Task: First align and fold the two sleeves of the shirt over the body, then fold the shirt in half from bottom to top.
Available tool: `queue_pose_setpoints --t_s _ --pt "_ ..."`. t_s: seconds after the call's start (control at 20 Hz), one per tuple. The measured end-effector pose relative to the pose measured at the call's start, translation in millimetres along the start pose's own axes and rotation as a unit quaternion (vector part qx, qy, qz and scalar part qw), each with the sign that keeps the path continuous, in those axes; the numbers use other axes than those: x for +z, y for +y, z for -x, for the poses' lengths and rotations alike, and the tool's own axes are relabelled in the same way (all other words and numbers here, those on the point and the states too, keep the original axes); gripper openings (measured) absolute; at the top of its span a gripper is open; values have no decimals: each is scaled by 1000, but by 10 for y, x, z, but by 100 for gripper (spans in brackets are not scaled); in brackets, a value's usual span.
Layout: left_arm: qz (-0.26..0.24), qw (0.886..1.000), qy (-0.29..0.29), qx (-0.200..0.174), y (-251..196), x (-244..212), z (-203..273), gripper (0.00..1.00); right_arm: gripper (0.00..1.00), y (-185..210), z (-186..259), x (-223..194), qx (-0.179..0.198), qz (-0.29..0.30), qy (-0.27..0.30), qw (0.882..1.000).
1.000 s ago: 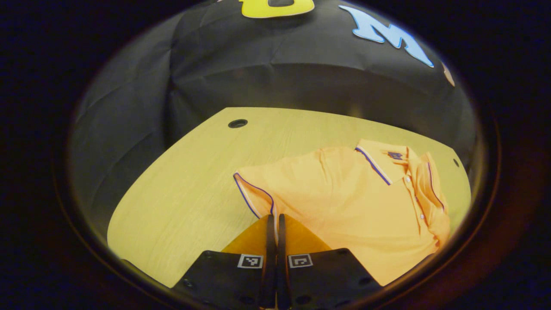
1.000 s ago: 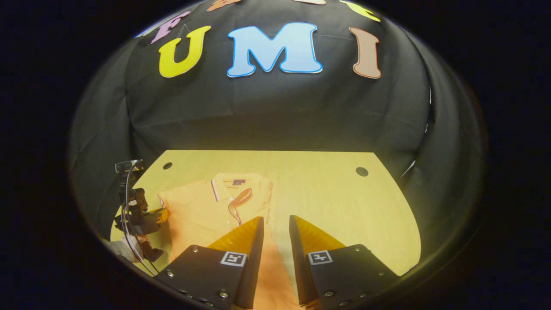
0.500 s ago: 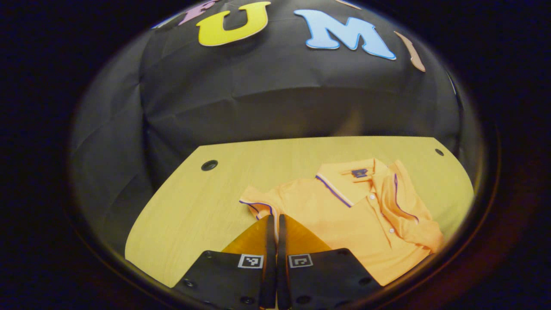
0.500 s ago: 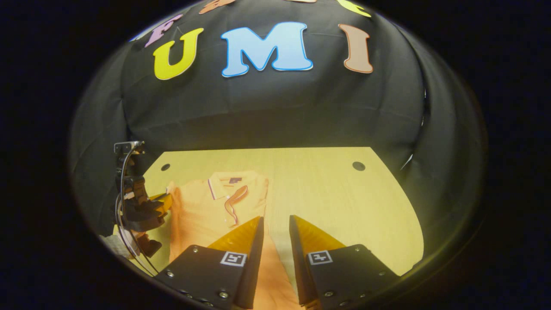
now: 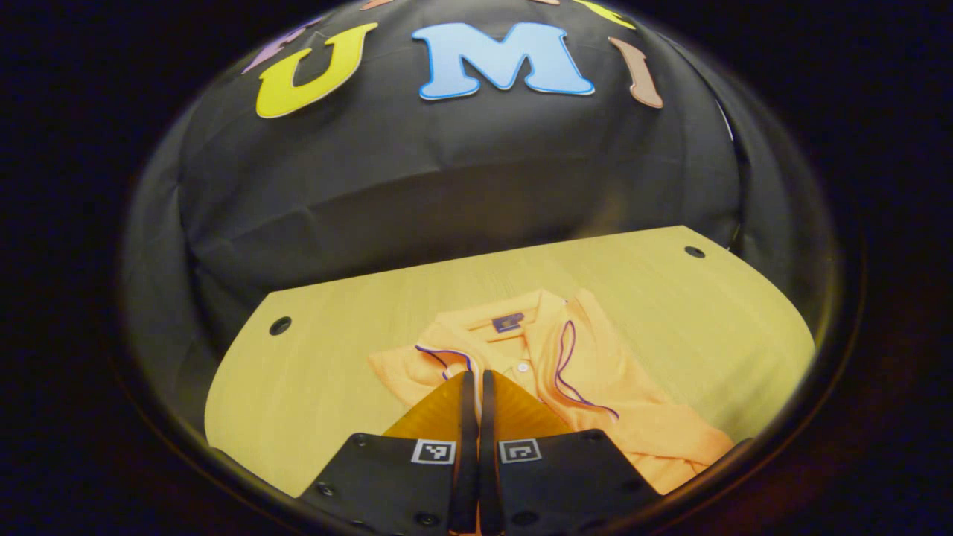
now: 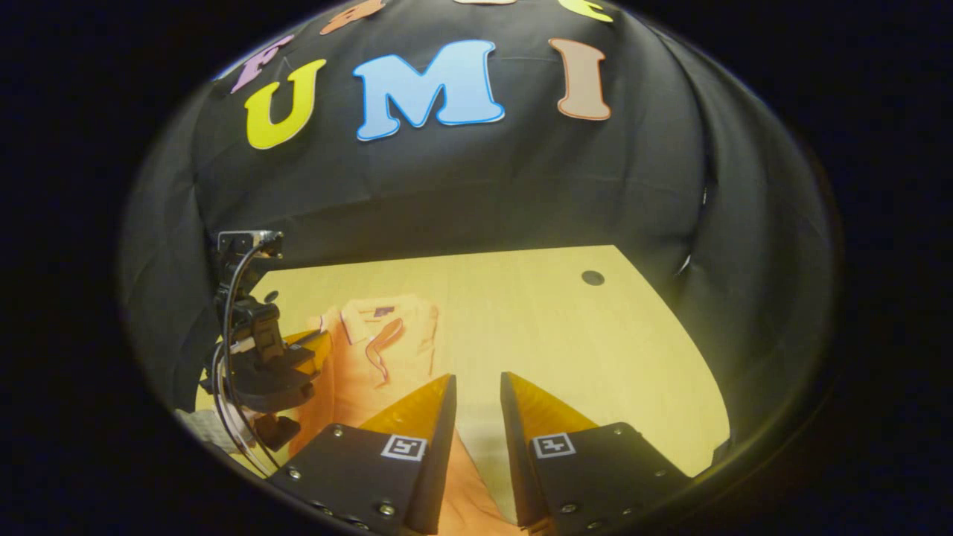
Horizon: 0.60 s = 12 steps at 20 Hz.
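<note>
In the left gripper view, one wooden bench (image 5: 320,380) is seen, with two round holes in it — one (image 5: 281,325) at the far left, one (image 5: 694,251) at the far right. One orange shirt (image 5: 595,387) is laid on the bench right of centre, its collar (image 5: 506,327) turned toward the wall. One sleeve (image 5: 435,361), edged with a dark stripe, is pinched by the left claw (image 5: 474,381), whose two fingers are pressed together on the cloth at the shirt's left side. The other sleeve (image 5: 569,365) is already laid across the body, just right of the button placket.

In the right gripper view, the left claw (image 6: 316,346) is seen at the far left, held at the shirt's (image 6: 372,357) edge, with a cable looped under it. The same bench (image 6: 566,350) is spread to the right, and one hole (image 6: 593,278) is seen on that side. The right claw (image 6: 476,387) is held apart — its two fingers are spread, with a strip of orange cloth seen low between them and nothing gripped.
</note>
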<state>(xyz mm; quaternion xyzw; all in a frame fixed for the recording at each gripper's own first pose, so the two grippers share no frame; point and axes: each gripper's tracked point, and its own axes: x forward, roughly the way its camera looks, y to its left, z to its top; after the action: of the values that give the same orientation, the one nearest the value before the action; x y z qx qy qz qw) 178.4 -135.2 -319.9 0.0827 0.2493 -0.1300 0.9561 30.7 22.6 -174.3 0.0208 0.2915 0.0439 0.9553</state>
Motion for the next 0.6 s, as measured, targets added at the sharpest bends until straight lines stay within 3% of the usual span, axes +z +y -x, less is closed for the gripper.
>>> queue_pose_setpoints --t_s 0.35,0.4,0.45,0.5,0.6 --pt "-14 1000 22 -14 -231 -153 -137 10 37 -246 72 -100 -14 -19 3 1000" --pt "-9 999 24 -20 -258 -168 -112 15 37 -264 67 -105 -13 -20 3 1000" --pt "-7 999 26 -17 -238 -180 -84 31 37 -271 67 -110 -12 -21 3 1000" --pt "-3 1000 25 -16 -224 -160 -59 28 37 -265 62 -123 -9 -21 4 1000" --pt "9 1000 22 -12 -172 -141 19 34 37 -244 44 -148 -3 -21 5 1000"
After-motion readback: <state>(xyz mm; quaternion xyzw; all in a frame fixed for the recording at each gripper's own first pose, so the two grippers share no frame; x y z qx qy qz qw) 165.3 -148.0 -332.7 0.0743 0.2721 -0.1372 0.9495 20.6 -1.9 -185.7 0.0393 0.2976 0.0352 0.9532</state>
